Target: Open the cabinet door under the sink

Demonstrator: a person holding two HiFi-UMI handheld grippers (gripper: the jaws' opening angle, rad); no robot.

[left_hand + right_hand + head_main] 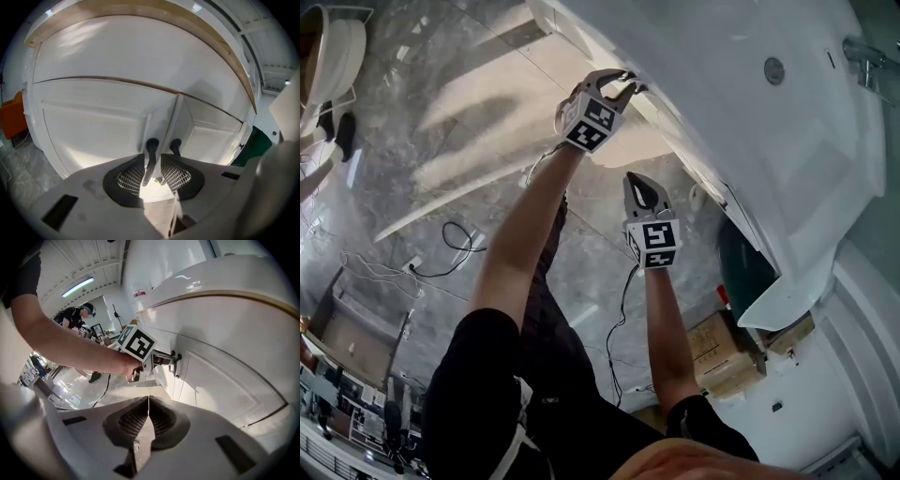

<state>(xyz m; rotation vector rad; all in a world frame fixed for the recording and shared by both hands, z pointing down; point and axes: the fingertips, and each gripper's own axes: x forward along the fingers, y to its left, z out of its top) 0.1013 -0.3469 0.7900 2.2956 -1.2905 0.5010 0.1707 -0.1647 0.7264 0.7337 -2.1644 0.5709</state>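
Fingers [132, 174] of the left gripper [152, 171] pinch the dark handle [151, 149] of the cabinet door [93, 126] under the sink [787, 112] — door seemingly shut. Right gripper [148, 409] hangs nearby, jaws together, empty. A skewed pull could slip the thin handle from the pads.

Smooth glossy white on the cabinet door [93, 122]. Dark matt handle [151, 146]. Polished grey stone-like floor [394, 141].

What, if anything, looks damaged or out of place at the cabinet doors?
Nothing stands out. Both cabinet doors look closed and unmarked; the left gripper holds the left handle, and the right handle stands upright beside it.
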